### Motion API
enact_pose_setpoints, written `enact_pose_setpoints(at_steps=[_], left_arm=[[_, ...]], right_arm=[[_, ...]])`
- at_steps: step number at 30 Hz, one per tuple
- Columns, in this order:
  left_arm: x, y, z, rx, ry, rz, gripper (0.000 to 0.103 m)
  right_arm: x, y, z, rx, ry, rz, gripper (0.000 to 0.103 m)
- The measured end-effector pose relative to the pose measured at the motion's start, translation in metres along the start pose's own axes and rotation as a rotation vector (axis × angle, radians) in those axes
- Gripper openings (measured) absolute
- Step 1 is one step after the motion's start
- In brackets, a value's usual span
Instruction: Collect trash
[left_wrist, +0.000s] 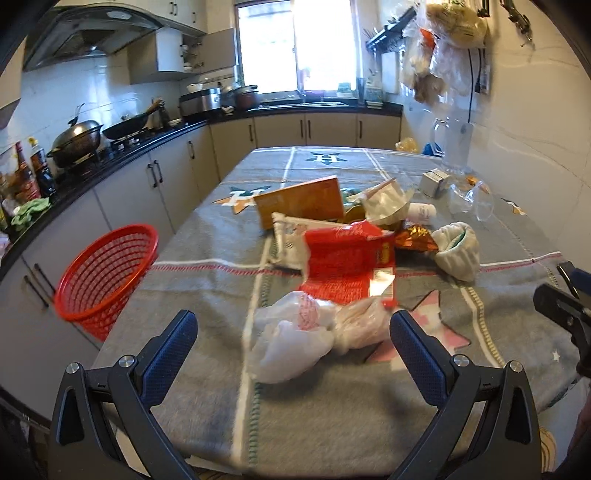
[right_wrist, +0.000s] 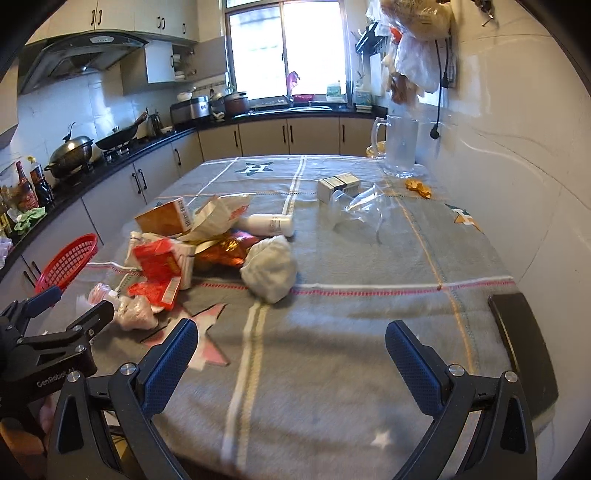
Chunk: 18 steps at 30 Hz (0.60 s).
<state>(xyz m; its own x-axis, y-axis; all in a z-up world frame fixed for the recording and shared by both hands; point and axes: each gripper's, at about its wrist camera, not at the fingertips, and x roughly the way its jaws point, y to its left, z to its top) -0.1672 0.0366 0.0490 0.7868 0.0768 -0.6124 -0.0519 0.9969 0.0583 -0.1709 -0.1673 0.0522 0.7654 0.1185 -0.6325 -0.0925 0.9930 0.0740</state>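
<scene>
A heap of trash lies on the grey table cloth: a crumpled clear plastic bag, a red packet, an orange box, a gold foil wrapper and a white crumpled wad. My left gripper is open, its fingers on either side of the plastic bag and just short of it. My right gripper is open and empty over bare cloth; the white wad and red packet lie ahead to its left. A red mesh basket stands off the table's left edge.
A white bottle, clear plastic cups, small boxes and a glass jug stand farther back. A dark chair back is at the right edge. Kitchen counters with woks run along the left.
</scene>
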Motion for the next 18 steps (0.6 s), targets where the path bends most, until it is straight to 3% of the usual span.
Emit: enact_pose_setpoints(at_steps=[5,18], left_arm=[[-0.006,0.006,-0.009,-0.007,-0.001,0.014,0.103],[-0.001,0.01,-0.01,-0.01,0.019,-0.001,0.103]], right_arm=[[-0.01,0.009,-0.014,-0.025,-0.009,-0.002,0.103],[-0.01,0.011,-0.015,-0.038,-0.016,0.006,0.102]])
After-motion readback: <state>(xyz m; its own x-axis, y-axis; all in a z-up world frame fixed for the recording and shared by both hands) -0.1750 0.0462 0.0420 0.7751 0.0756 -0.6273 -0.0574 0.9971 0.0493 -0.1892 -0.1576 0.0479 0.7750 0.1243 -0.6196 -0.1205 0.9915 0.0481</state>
